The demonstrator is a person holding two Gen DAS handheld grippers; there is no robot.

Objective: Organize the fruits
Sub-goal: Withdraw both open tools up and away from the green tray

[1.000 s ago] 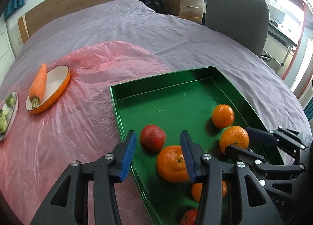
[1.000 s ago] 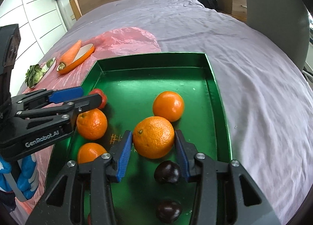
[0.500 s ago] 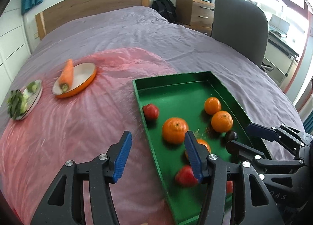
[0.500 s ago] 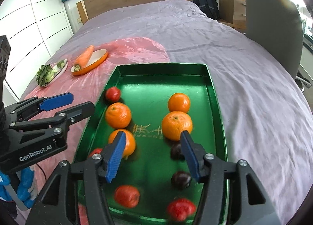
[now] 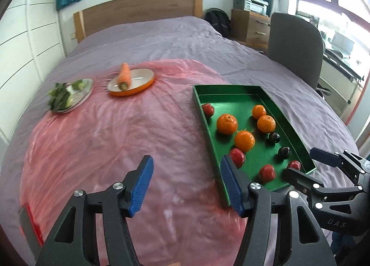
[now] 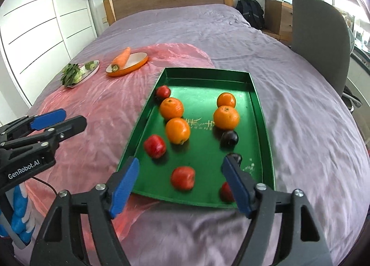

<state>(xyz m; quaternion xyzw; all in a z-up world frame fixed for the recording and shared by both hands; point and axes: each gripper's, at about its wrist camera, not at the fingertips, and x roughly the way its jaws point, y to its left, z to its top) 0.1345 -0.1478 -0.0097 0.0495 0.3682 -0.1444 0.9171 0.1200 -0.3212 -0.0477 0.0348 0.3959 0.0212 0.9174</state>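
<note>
Glossy green tray (image 6: 259,94), rectangular with low straight walls, sitting on the bed half over a crinkly pink plastic sheet (image 5: 97,141), loaded with round oranges (image 6: 177,130), red fruit and dark plums. Both tools opening with nothing between the blue pads: left tool (image 5: 186,187) above the sheet just off the tray's left wall, right tool (image 6: 180,185) wide over its near edge. Smooth purple bedspread (image 6: 312,131) beyond the tray's right wall.

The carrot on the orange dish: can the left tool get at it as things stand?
Probably yes. The carrot lies exposed on top of the orange dish, with only bare pink sheet between it and the left tool, whose jaws are opening and empty.
</note>
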